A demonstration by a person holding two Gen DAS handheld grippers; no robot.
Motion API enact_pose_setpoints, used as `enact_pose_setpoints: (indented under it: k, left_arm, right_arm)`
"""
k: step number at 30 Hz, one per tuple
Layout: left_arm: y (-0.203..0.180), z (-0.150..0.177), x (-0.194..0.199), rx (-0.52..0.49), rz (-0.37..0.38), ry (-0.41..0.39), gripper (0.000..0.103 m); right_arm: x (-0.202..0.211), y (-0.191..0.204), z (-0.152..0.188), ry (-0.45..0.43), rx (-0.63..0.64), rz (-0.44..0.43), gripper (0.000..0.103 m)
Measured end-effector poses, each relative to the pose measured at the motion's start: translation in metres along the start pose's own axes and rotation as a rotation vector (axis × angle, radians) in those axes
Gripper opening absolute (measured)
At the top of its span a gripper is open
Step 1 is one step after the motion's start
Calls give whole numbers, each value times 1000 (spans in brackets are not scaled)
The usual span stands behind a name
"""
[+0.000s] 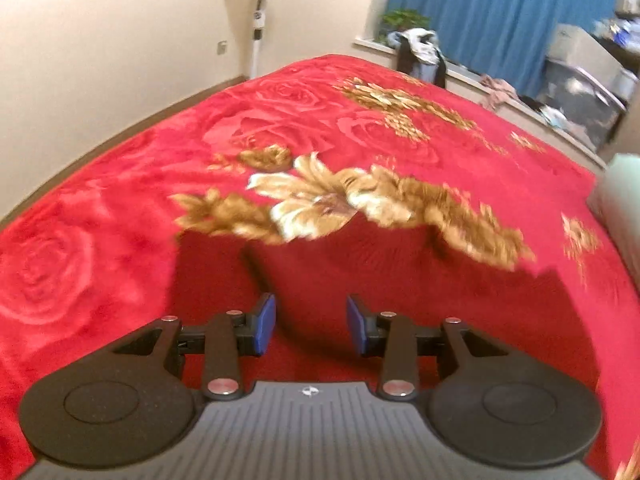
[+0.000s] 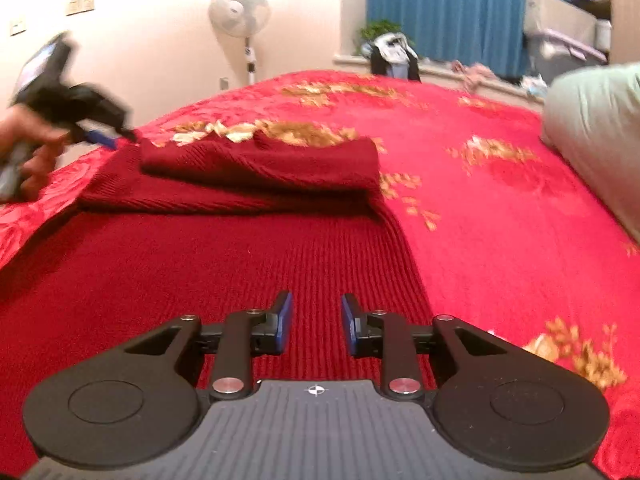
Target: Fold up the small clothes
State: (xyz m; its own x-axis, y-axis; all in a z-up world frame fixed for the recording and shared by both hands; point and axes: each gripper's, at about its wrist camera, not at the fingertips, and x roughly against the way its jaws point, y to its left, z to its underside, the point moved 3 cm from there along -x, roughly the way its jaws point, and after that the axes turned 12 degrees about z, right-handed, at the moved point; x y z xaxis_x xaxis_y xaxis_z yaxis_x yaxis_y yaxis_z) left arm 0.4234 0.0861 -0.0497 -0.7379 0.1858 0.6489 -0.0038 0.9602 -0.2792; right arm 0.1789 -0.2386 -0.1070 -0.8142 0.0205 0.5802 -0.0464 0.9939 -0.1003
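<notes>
A dark red ribbed knit sweater (image 2: pixel 248 248) lies flat on the red rose-patterned blanket (image 2: pixel 500 200) that covers the bed, its far part folded back over the body into a thick double layer (the fold edge runs straight across). The right gripper (image 2: pixel 316 322) hovers over the near knit with its blue pads parted and empty. The left gripper (image 1: pixel 311 322), held in a hand (image 2: pixel 28 148) at the sweater's far left corner, also stands open with nothing between its pads.
</notes>
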Motion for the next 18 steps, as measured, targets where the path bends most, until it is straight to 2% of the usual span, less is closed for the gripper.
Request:
enact_pose_setpoints:
  k: [3, 5, 7, 9, 11, 13, 15, 18]
  left_arm:
    - [-25, -12, -35, 44, -38, 27, 50]
    - [-40, -12, -59, 41, -59, 53, 63]
    - [-49, -4, -75, -21, -119, 103, 64]
    - [-53, 8, -82, -129, -211, 144, 64]
    - [-51, 18, -67, -191, -259, 121, 65]
    - [-43, 28, -43, -200, -300, 86, 64]
    - [-30, 40, -15, -173, -315, 51, 63]
    - [-2, 64, 25, -72, -309, 18, 62]
  right_arm:
    - [-1, -5, -5, 6, -3, 22, 29]
    - [-4, -10, -4, 26, -10, 47, 29]
    - [-8, -15, -3, 60, -29, 55, 29]
    - [-15, -20, -1, 108, -54, 66, 29]
    - [-19, -23, 1, 151, -79, 77, 29]
    - [-21, -28, -1, 169, -104, 74, 29]
    - [-20, -29, -2, 174, -122, 71, 29]
    - [-17, -31, -3, 171, -130, 65, 29]
